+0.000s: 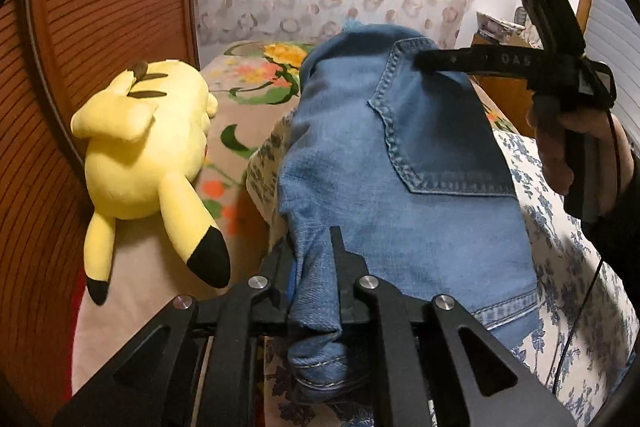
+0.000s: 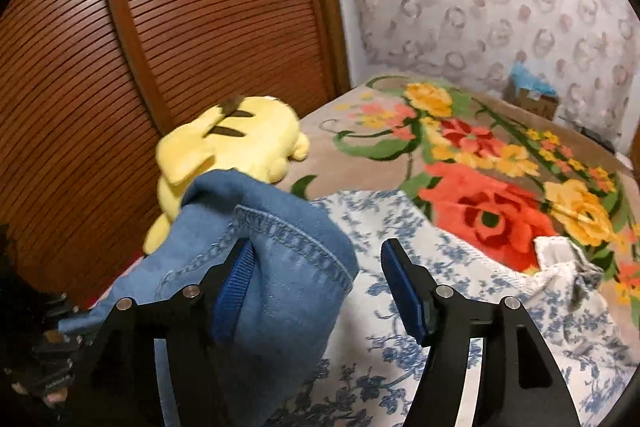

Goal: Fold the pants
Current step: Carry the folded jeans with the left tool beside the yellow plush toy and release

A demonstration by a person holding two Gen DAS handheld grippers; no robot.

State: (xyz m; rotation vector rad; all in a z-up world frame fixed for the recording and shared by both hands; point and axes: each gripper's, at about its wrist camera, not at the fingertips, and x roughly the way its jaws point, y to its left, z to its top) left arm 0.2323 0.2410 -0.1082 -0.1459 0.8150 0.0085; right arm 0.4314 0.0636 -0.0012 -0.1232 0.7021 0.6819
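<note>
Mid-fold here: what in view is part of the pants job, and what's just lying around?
Job:
jeans
left gripper, clamped on denim
right gripper, open

Lying about:
yellow plush toy
floral blanket
blue-flowered cloth
white cloth

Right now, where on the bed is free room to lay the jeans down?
Free: the floral blanket between the yellow plush toy and the small box by the wall. The blue-flowered sheet right of the jeans is partly free. Crowded: the left edge beside the toy, and around the white cloth.
</note>
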